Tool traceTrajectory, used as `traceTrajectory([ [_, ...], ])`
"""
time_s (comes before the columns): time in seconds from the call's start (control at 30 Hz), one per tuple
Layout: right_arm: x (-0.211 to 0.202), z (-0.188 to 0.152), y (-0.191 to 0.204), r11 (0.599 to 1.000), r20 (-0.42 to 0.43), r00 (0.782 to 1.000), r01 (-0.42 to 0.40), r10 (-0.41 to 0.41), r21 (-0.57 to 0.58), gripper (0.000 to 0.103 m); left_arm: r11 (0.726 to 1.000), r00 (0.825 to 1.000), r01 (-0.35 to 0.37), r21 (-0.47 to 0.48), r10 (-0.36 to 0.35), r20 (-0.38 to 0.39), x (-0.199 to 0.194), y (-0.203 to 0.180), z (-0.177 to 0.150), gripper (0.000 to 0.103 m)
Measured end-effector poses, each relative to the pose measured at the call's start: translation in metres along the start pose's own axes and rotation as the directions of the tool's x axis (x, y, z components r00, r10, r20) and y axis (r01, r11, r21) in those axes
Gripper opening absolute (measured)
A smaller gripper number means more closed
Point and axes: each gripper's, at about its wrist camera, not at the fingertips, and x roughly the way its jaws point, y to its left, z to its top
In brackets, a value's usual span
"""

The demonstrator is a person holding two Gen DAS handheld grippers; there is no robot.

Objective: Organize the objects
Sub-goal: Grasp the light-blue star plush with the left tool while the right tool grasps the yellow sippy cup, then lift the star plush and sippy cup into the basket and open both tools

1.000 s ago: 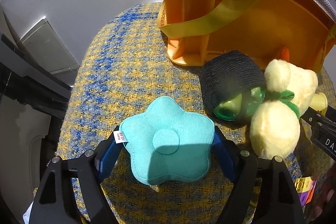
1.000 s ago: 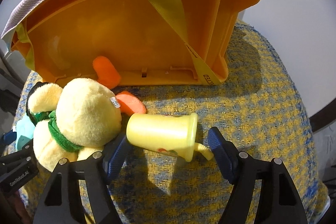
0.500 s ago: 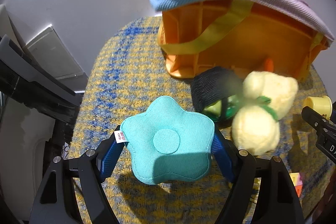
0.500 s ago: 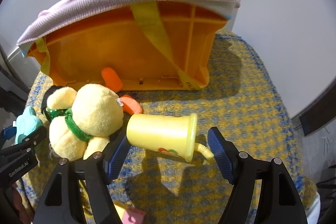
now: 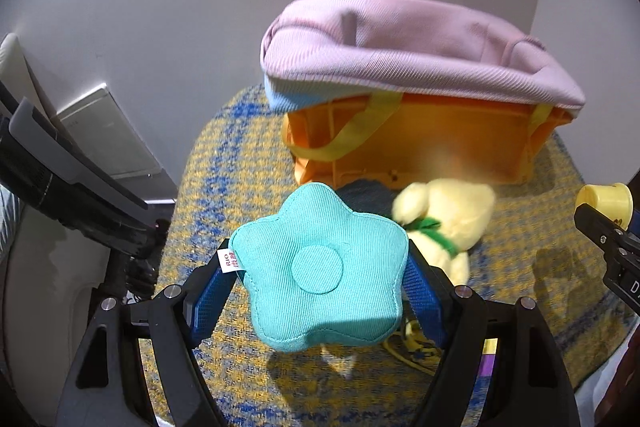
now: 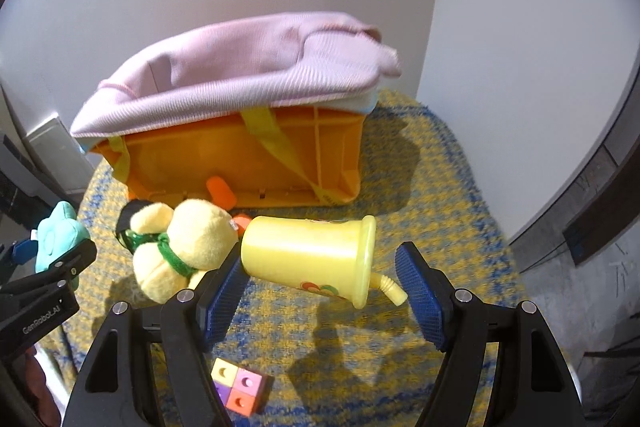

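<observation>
the left gripper's [image 5: 324, 291] blue fingers [image 5: 210, 301] are pressed against both sides of the teal star cushion [image 5: 320, 267], holding it flat-faced toward the camera with its white tag at 9 o'clock. the right gripper [image 6: 320, 287] carries the yellow sippy cup [image 6: 310, 255] on its side, base toward the left pad and straw pointing at the right pad; the right pad looks just apart from the straw, so how firmly the cup is pinched i cannot tell, though it hangs above its own shadow.

compared with a second ago, both views have pulled up and back. the orange bin [image 6: 244, 163], which then filled the upper frame with only its side wall showing, now sits smaller at 12 o'clock, and the pink fabric liner [image 5: 404, 55] folded over its rim is visible from above, with a hint of the opening. the houndstooth cushion [image 6: 420, 187] under everything shows far more of its edge. the cushion and cup have kept their place between the fingers while the surface dropped away, so both are lifted clear.

the yellow plush toy [image 6: 184, 243] lies at 10 o'clock from the cup, with a dark ribbed roller [image 5: 366, 193] half hidden behind the star in the left view, and a small block of coloured bricks [image 6: 238, 387] rests at 6 o'clock between the right fingers.

my reading is that both pickups are done and the carry toward the bin's opening is underway; the height gained looks about enough to clear the liner's rim.
</observation>
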Motion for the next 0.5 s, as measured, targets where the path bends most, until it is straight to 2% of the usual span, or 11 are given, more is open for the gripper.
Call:
traceTrajectory([
  [0.13, -0.014, 0.001, -0.006, 1.000, 0.023, 1.000, 0.001, -0.001, 0.001, 0.074, 1.000, 1.000, 0.005, 0.004, -0.005, 0.021, -0.022, -0.015, 0.002, 0.079],
  [0.5, -0.056, 0.024, -0.007, 1.000, 0.098, 0.995, -0.005, 0.006, -0.020, 0.074, 1.000, 0.996, 0.026, -0.002, -0.026, 0.082, -0.050, -0.007, 0.029, 0.079],
])
